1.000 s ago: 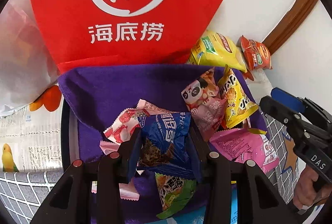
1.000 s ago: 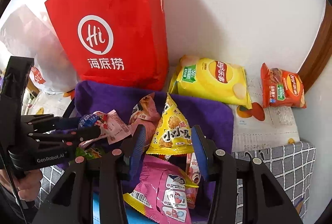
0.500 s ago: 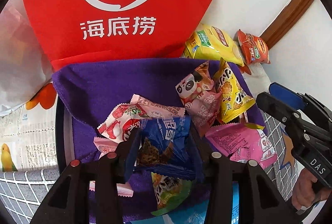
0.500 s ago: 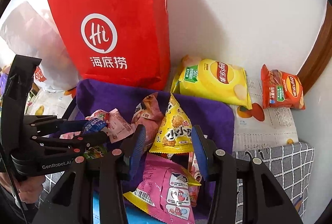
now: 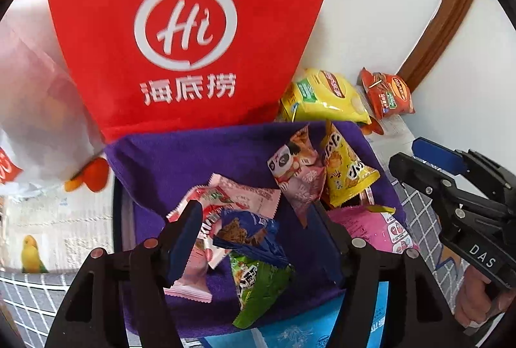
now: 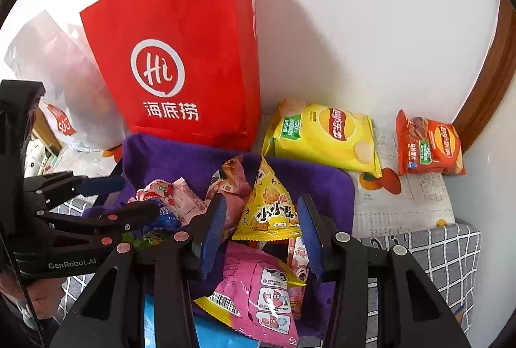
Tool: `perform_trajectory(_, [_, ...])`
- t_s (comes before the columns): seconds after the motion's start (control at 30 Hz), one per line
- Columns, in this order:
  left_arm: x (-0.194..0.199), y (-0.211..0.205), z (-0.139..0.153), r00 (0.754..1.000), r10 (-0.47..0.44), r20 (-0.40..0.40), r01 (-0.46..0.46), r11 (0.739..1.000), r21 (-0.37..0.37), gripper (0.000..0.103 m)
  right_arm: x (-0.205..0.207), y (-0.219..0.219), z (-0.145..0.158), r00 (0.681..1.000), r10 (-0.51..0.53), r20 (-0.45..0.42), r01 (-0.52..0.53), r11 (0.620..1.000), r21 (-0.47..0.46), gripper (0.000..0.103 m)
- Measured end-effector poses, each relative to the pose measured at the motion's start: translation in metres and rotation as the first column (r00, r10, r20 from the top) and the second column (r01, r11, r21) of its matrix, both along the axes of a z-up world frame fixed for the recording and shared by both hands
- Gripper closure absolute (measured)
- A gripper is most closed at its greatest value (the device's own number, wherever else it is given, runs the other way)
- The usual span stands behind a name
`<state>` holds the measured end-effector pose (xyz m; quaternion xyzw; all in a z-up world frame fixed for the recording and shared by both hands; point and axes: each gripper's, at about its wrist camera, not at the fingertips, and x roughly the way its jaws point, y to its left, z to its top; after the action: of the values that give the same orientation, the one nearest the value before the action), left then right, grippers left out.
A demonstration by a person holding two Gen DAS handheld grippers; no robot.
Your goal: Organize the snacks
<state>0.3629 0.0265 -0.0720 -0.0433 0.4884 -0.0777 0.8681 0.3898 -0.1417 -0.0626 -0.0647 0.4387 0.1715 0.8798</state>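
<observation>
The fingers [image 5: 185,238] of the left gripper [image 5: 258,243] are recorded opening, standing wide apart; the blue snack packet [image 5: 248,235] lies loose between them, no longer pinched as it was a second ago. It is seen resting on the pile inside the purple-lined basket [image 5: 193,161], above a green packet [image 5: 258,286] and beside a pink-and-white strawberry packet [image 5: 232,196]. Compared with the earlier frame, the left gripper has been raised slightly and is angled steeply down over the basket.

The fingers [image 6: 309,238] of the right gripper [image 6: 261,238] are held at an unchanged, moderate gap with nothing pressed between them; a yellow triangular packet [image 6: 271,206] and a pink packet [image 6: 254,293] are seen beyond and below the gap, untouched. This gripper is also pitched downward and has been kept still. A hand [image 5: 477,299] is partly visible on its grip at the right edge of the left wrist view.

Behind the basket a red paper bag [image 6: 180,64] is noted standing upright against the wall. A yellow chip bag [image 6: 325,135] and an orange-red chip bag [image 6: 429,145] lie outside the basket to the right, apart from each other.
</observation>
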Motion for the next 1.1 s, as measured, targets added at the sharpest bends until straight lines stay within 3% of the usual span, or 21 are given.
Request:
perform_trajectory(0.27, [-0.012, -0.004, 0.021, 0.999, -0.005, 0.044, 0.005, 1.000, 0.013, 0.035, -0.017, -0.001, 0.023, 0.999, -0.008, 0.037, 0.007, 1.000, 0.027, 0.048])
perform_trajectory(0.5, [-0.031, -0.003, 0.053, 0.995, -0.004, 0.103, 0.005, 1.000, -0.006, 0.028, -0.050, -0.014, 0.047, 0.999, -0.033, 0.028, 0.031, 0.998, 0.062, 0.048])
perform_trajectory(0.63, [-0.059, -0.008, 0.072, 0.988, -0.016, 0.151, 0.015, 1.000, 0.006, 0.018, -0.082, -0.025, 0.059, 0.996, -0.058, 0.070, 0.055, 0.997, 0.051, 0.038])
perform_trajectory(0.73, [-0.090, -0.013, 0.077, 0.988, -0.031, 0.152, 0.027, 0.999, 0.026, 0.018, -0.110, -0.040, 0.061, 0.990, -0.091, 0.104, 0.082, 0.993, 0.087, 0.030])
perform_trajectory(0.93, [-0.148, -0.013, 0.076, 0.985, -0.018, 0.172, 0.009, 0.998, 0.054, 0.012, -0.161, -0.054, 0.044, 0.991, -0.115, 0.066, 0.108, 0.989, 0.098, 0.030])
perform_trajectory(1.1, [-0.193, -0.016, 0.075, 0.981, 0.014, 0.194, -0.020, 0.999, 0.028, 0.006, -0.206, -0.066, 0.047, 0.984, -0.148, 0.098, 0.139, 0.986, 0.094, 0.030])
